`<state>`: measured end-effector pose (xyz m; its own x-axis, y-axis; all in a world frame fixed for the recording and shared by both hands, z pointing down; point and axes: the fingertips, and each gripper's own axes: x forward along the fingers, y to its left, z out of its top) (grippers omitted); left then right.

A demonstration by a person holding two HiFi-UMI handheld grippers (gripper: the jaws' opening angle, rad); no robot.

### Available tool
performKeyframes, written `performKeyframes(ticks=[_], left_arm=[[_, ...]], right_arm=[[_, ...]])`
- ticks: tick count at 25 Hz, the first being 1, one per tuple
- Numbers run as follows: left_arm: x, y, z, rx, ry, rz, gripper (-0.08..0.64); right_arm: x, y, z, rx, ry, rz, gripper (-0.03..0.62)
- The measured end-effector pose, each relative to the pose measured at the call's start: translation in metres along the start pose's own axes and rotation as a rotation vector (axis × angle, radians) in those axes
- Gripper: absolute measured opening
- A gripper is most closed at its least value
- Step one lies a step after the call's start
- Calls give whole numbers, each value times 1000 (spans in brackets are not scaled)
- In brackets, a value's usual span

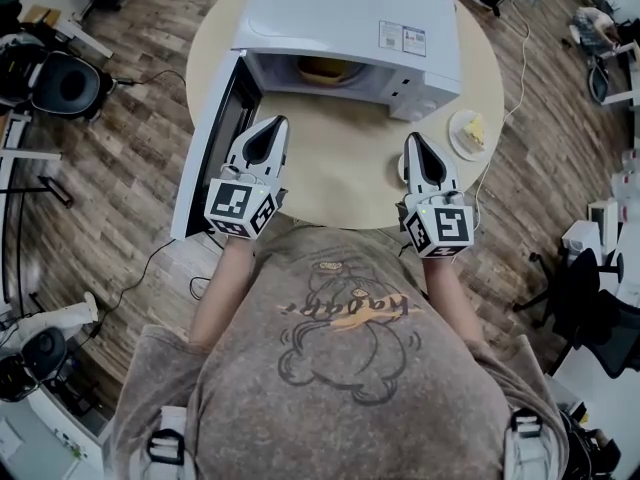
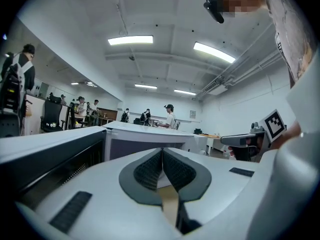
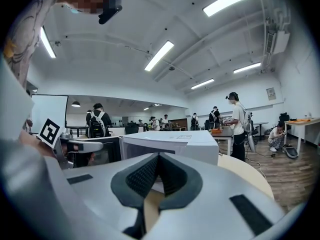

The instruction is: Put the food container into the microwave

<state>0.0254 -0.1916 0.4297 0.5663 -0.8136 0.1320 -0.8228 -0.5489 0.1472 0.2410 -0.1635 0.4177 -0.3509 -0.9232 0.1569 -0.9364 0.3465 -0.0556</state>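
Food container (image 1: pixel 322 68), seemingly the yellowish shape, sits inside the microwave (image 1: pixel 350 18); left gripper (image 1: pixel 274 124) and right gripper (image 1: pixel 414 140) are both empty, jaws pressed together. The left one should probably push the open door (image 1: pixel 210 148) from outside, swinging clear of the table (image 1: pixel 340 168) edge; a plate (image 1: pixel 455 136) lies near the right gripper.

Microwave (image 1: pixel 330 13) sticker (image 1: pixel 402 38): print too small, unreadable.
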Motion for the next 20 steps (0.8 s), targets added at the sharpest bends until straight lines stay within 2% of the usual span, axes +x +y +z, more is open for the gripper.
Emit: performKeyframes(ticks=[20], left_arm=[[-3,-1,-1,10,18,27,32]], right_arm=[[4,13,-4,-1,24,39,-11]])
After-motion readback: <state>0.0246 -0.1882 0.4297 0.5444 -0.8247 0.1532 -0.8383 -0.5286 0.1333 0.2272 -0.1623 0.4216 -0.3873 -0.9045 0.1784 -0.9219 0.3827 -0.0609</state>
